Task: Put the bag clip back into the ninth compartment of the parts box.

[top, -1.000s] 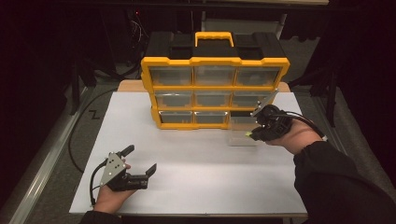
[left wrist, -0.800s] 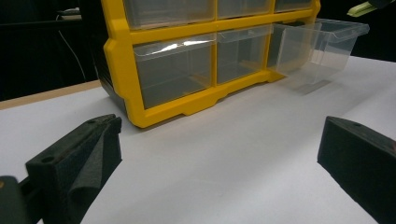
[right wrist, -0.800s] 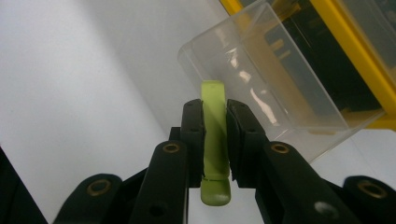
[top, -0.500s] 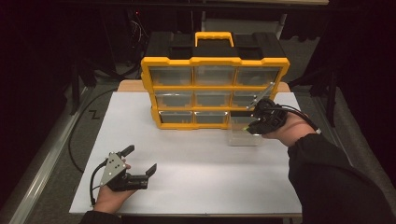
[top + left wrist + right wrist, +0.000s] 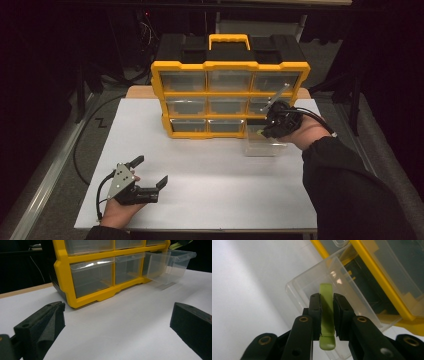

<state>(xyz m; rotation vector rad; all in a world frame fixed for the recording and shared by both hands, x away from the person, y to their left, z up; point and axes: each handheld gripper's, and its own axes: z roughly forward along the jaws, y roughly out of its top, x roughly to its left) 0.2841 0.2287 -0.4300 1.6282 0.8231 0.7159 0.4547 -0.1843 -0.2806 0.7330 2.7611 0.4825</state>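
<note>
Over white table [image 5: 210,175], green strip [image 5: 327,315] lengthwise along right gripper [image 5: 327,301].

1. Setting: a lab or workshop recording bay, judged from a single lit bench [image 5: 210,200] set among dark surroundings.
2. Bench: a plain white top on a wooden board, its wood showing at the far edge beside the yellow parts organiser [image 5: 227,82].
3. Organiser: clear plastic drawers in a yellow frame with a carrying handle, workshop-type storage for small parts.
4. Background: dark metal stands and frame legs [image 5: 80,75] rise beyond the far corners.
5. Floor: a black cable [image 5: 82,145] trails past the left edge, beside a grey rail [image 5: 45,200].
</note>
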